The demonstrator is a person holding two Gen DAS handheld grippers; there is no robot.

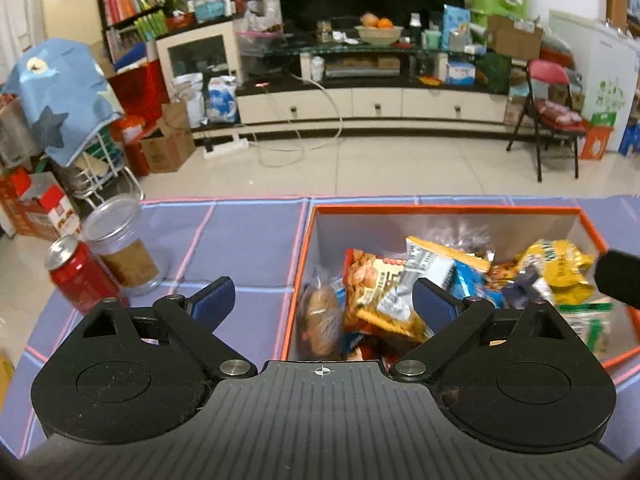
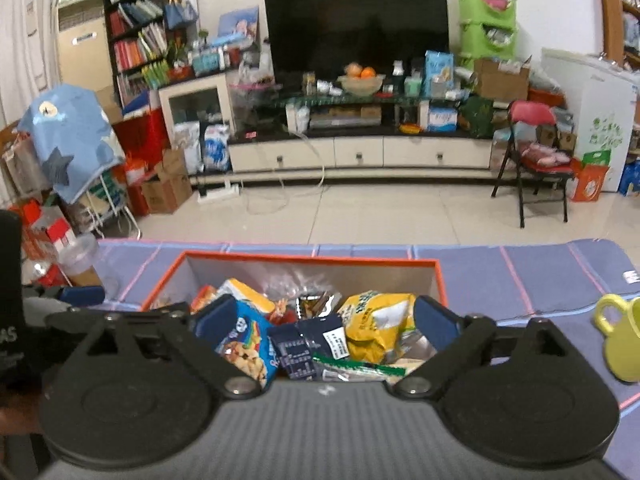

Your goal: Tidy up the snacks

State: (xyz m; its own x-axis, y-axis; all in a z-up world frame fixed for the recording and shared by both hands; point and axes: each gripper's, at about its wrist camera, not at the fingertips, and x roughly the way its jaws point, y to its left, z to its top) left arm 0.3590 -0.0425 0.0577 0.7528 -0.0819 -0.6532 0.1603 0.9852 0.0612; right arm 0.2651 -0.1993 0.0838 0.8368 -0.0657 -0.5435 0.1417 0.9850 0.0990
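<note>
- The orange-rimmed box [image 1: 440, 210] sits on the purple checked tablecloth [image 1: 240, 248], stuffed with snack packets: a yellow bag [image 2: 376, 320], a blue cookie pack [image 2: 248, 340], a dark navy pouch [image 2: 304, 344] and a peanut-looking bag [image 1: 372, 280].
- Printing on the packets is too blurry to read, no brands I can make out.
- Left gripper [image 1: 322, 292] hangs over the box's left edge, tilted downward, jaws spread wide with nothing in them.
- Right gripper [image 2: 324, 312] is angled down over the snacks, jaws also wide apart, nothing pinched.
- Off to the left: a red can [image 1: 80, 276] right beside a clear jar [image 1: 120, 240]. No readable label on either.
- A yellow-green mug [image 2: 620, 340] sits on the right, cut off by the frame edge.
</note>
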